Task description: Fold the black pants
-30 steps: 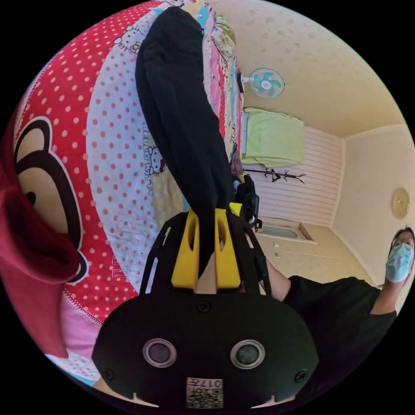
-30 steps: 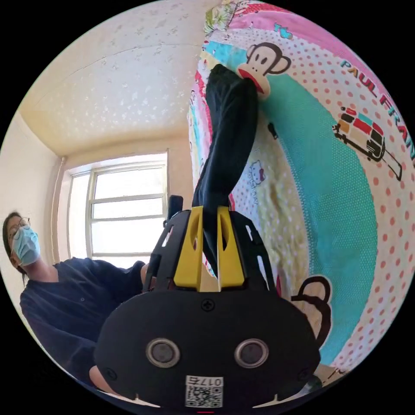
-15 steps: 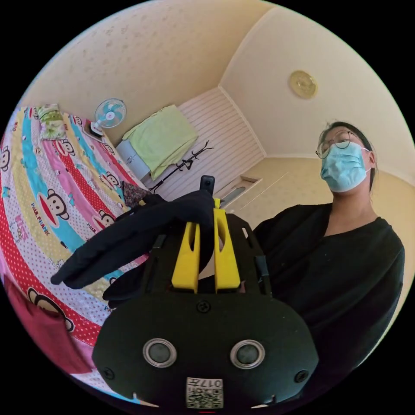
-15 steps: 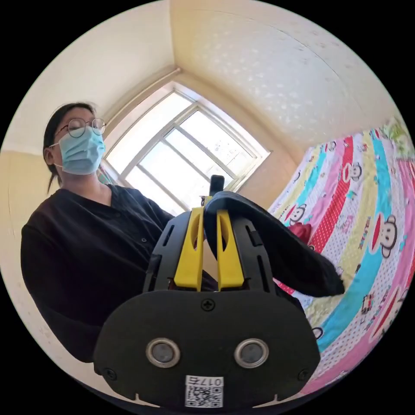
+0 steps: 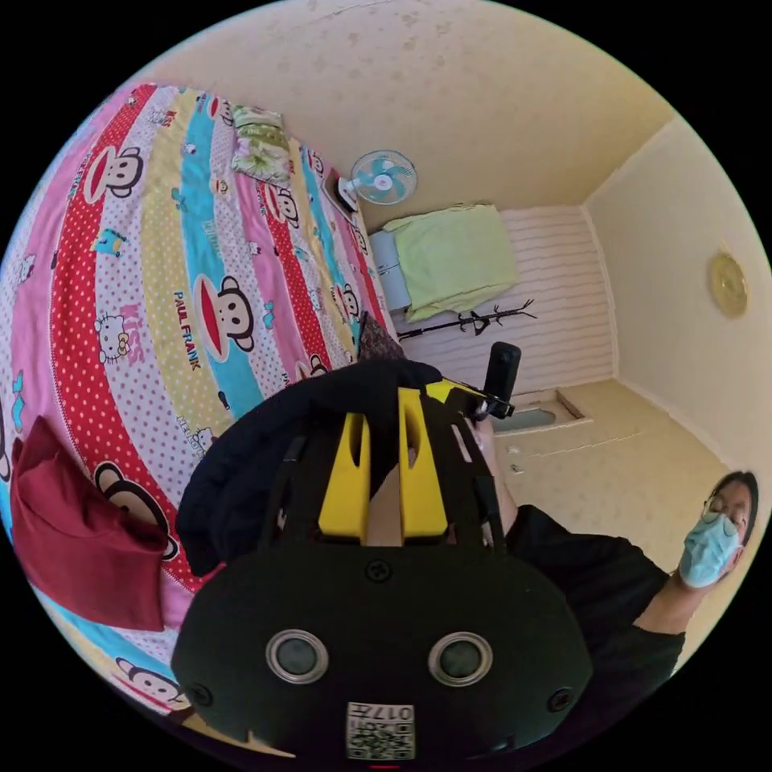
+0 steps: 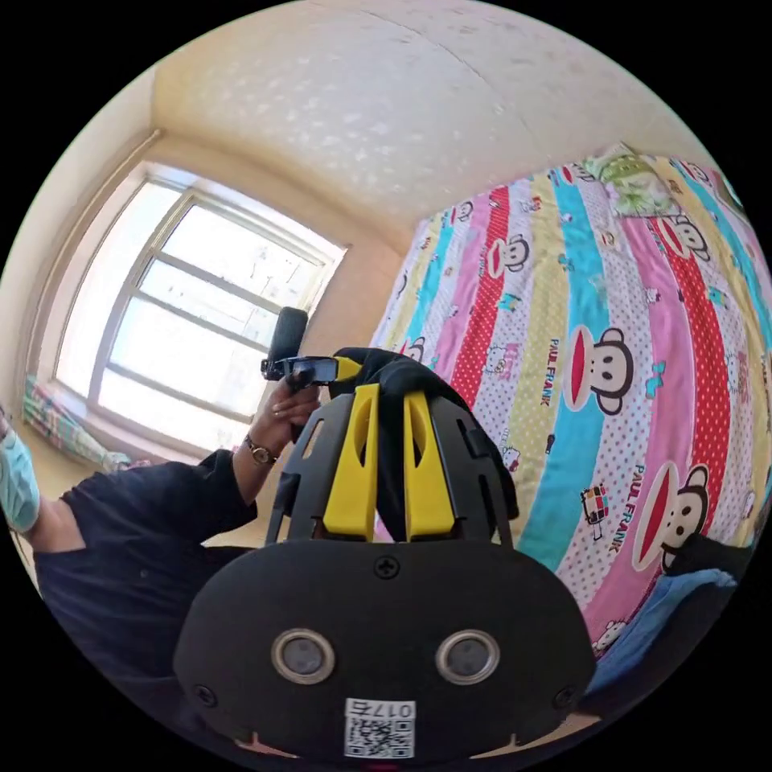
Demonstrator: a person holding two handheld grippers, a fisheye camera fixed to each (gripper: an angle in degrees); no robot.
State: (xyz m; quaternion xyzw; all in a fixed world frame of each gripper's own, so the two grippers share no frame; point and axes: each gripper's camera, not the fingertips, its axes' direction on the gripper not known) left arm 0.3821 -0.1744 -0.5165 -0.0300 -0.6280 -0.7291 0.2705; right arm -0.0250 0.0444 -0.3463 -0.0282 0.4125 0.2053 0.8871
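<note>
Left claw (image 5: pixel 384 438) clamped on the black pants (image 5: pixel 265 450), cloth bunched over the yellow jaws and sagging to that view's left, above the striped cartoon bedsheet (image 5: pixel 161 265). Right claw (image 6: pixel 390 438) likewise pinching the same cloth, draped over its tips. Both held up off the bed, side by side; long axis hanging downward, so probably a lowering onto the sheet next.

Black pants (image 5: pixel 265 450), bunched, draped over yellow jaws, above striped bedspread (image 5: pixel 161 265)
</note>
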